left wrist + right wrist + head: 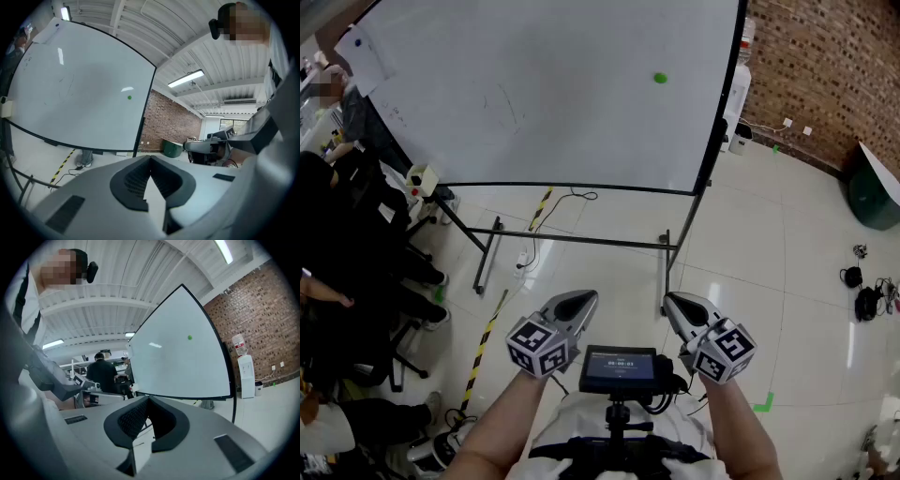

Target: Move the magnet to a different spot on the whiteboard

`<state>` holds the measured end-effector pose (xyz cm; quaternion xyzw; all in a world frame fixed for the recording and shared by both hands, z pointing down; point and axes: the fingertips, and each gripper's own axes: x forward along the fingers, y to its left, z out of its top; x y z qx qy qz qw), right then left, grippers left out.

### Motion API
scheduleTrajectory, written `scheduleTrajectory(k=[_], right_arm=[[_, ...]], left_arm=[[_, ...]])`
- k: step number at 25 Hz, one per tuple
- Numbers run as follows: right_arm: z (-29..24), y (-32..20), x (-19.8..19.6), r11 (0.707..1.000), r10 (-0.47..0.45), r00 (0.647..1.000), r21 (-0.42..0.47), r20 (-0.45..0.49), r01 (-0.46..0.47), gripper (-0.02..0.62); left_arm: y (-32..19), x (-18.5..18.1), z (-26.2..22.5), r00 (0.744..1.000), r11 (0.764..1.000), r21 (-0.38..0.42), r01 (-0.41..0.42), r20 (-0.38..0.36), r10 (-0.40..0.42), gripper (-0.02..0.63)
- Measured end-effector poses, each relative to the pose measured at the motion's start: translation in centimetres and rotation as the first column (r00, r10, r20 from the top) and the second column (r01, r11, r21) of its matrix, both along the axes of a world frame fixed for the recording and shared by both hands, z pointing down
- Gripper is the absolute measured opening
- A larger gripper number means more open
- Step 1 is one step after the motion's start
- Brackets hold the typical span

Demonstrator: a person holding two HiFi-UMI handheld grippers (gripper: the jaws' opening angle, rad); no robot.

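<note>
whiteboard [581, 56] top cut off, scribbles [503, 105] illegible

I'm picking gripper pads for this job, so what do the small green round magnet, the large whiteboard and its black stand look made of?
Small green round magnet: probably plastic-capped, matte; too small to be sure. Large whiteboard: smooth glossy coated panel, since lamp reflections show on it. Black stand: thin straight tubes, probably painted metal.

You stand on a pale glossy tiled floor [769, 281] crossed by yellow-black hazard tape [485, 342]. To your right, a red brick wall [825, 66] backs a water dispenser [246, 371] and a dark green bin [870, 195]. Strip lights [186, 78] hang under a white ribbed ceiling [154, 28].
</note>
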<state>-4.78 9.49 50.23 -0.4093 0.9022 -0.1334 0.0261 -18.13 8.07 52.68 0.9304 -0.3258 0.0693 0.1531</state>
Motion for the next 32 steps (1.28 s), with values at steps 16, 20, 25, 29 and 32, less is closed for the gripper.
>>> scheduleTrajectory(k=[16, 20, 25, 29, 32], right_arm=[[0.6, -7.4, 4.4, 0.998, -0.05, 0.998, -0.041, 0.034, 0.051, 0.031], [0.5, -8.9, 5.2, 0.997, -0.072, 0.997, -0.039, 0.04, 0.073, 0.031], [0.2, -10.5, 6.3, 0.993, -0.11, 0.993, -0.035, 0.046, 0.112, 0.031], [0.1, -11.9, 8.3, 0.991, -0.126, 0.991, -0.027, 0.054, 0.128, 0.031], [0.2, -12.6, 10.4, 0.991, -0.132, 0.99, -0.025, 0.05, 0.133, 0.031]], left_arm=[[-6.3, 4.0, -0.2, 0.998, 0.998, -0.026, 0.061, 0.031, -0.06, 0.028], [-7.7, 4.9, -0.3, 0.996, 0.996, -0.023, 0.081, 0.035, -0.08, 0.028], [-9.1, 6.0, -0.5, 0.992, 0.992, -0.028, 0.12, 0.031, -0.119, 0.028], [-10.3, 8.1, -0.3, 0.991, 0.991, -0.029, 0.134, 0.031, -0.133, 0.028], [-11.2, 10.0, -0.2, 0.989, 0.99, -0.025, 0.142, 0.032, -0.141, 0.028]])
